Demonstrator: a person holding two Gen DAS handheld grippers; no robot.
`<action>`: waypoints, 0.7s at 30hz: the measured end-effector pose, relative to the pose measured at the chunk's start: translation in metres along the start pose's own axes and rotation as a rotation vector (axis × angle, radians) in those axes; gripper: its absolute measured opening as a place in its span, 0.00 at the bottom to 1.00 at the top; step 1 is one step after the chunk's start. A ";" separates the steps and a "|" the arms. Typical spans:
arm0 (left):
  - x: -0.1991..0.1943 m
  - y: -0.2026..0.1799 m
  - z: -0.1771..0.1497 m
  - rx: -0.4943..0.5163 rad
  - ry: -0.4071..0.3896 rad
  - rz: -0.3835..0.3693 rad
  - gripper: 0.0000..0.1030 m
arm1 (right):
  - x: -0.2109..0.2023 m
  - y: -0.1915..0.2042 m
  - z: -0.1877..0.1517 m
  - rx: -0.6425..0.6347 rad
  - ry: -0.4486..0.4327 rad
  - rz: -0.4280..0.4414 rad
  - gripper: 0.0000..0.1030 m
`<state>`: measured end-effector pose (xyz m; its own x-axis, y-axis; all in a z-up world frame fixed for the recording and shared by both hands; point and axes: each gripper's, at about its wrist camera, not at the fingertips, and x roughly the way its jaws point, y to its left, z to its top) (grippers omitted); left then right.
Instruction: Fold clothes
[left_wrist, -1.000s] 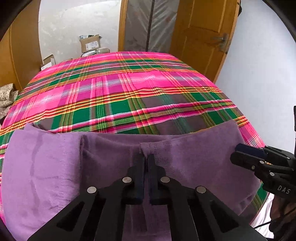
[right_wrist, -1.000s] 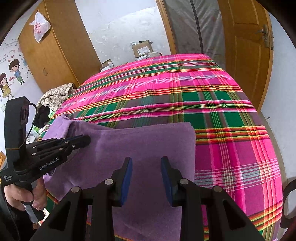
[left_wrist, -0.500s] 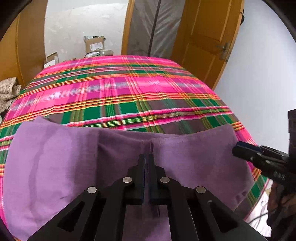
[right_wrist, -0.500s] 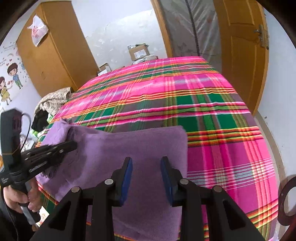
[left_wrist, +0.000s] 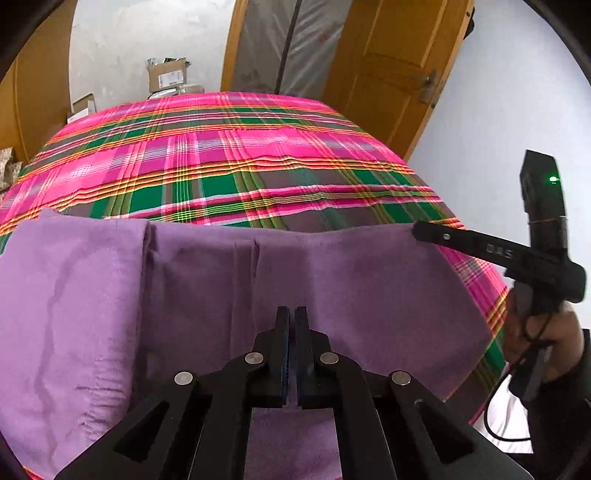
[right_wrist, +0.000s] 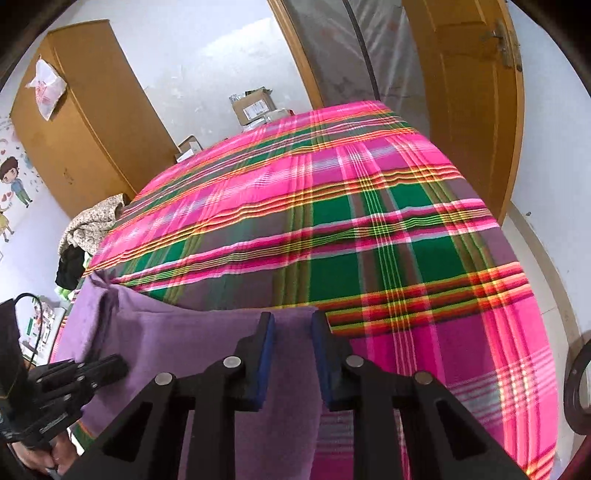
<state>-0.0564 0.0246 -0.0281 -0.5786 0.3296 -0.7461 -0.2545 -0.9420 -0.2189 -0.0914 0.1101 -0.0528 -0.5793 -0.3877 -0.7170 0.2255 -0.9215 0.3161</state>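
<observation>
A purple garment (left_wrist: 369, 288) lies flat across the near end of a bed with a pink and green plaid cover (left_wrist: 258, 155). It has a lengthwise fold on its left and a short crease in the middle. My left gripper (left_wrist: 291, 312) is shut over the garment's near middle, and no cloth shows pinched between its pads. In the right wrist view it sits low on the left (right_wrist: 120, 363). My right gripper (right_wrist: 292, 319) straddles the garment's (right_wrist: 184, 343) far right corner. Its jaws are closing, with the cloth edge lying between them and the pads apart from it. From the left wrist view it reaches in from the right (left_wrist: 419, 230).
A hand (left_wrist: 546, 332) holds the right gripper's handle off the bed's right edge. Cardboard boxes (right_wrist: 253, 105) stand beyond the bed's far end. A wooden door (left_wrist: 391, 66) is at the back right, a wardrobe (right_wrist: 85, 122) and a heap of clothes (right_wrist: 96, 221) at the left.
The right gripper moved forward to the garment's far right corner and its jaws narrowed. The left gripper, still shut, drew back from the garment's far edge toward its near side.
</observation>
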 end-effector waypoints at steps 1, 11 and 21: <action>-0.003 0.001 -0.001 -0.002 -0.006 0.006 0.03 | -0.001 0.000 0.000 -0.002 -0.001 0.000 0.21; -0.016 0.018 -0.017 -0.073 0.008 0.037 0.25 | -0.023 -0.005 -0.016 0.024 -0.021 0.015 0.21; -0.007 0.011 -0.021 -0.055 0.020 0.045 0.17 | -0.034 0.005 -0.030 0.011 -0.019 0.027 0.21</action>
<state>-0.0387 0.0111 -0.0386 -0.5729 0.2865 -0.7679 -0.1854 -0.9579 -0.2190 -0.0474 0.1181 -0.0456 -0.5877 -0.4115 -0.6966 0.2324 -0.9106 0.3418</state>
